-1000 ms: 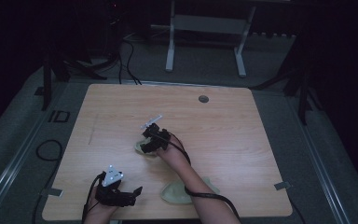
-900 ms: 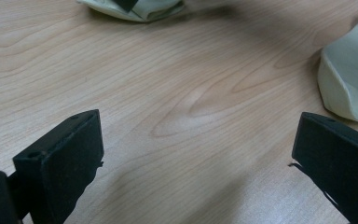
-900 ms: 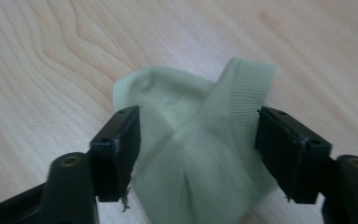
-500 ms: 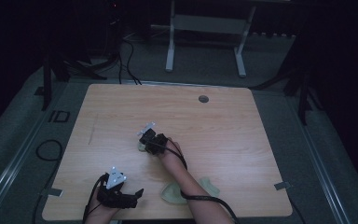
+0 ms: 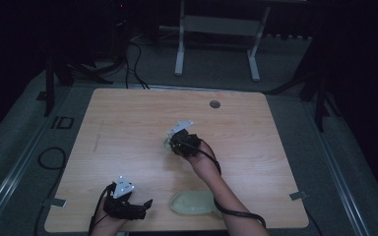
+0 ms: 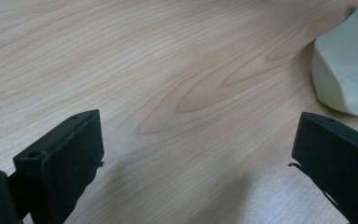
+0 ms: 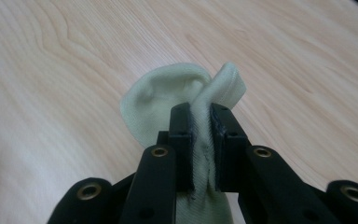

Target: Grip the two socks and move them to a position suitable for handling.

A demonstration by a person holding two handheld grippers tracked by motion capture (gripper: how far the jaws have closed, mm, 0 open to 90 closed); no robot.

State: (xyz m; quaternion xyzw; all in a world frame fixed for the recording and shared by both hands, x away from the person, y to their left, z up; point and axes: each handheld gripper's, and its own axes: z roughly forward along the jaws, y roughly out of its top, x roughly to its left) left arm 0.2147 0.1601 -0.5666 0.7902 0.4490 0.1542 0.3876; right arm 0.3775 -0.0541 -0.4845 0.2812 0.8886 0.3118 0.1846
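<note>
Right hand-held gripper (image 7: 200, 140), seen from its own camera, has its two black jaws pinched narrowly on a fold of a pale green sock (image 7: 168, 102). These jaws have just been closing, and the cloth sits between them. From the high view, this hand-held gripper (image 5: 177, 142) holds the sock (image 5: 166, 143) near the middle of the wooden counter (image 5: 128, 123), with most of the cloth hidden behind it.

Left hand-held gripper (image 5: 142, 207) rests near the counter's front edge, jaws spread wide with nothing between them. A second pale green sock (image 5: 192, 202) lies flat just beside it, and shows at the right edge of the left gripper view (image 6: 349, 65).

Judging by this, the step in hand is lifting the first sock. The next move probably calls for bringing it over to its mate, without letting the thin fold slip from the grip.
</note>
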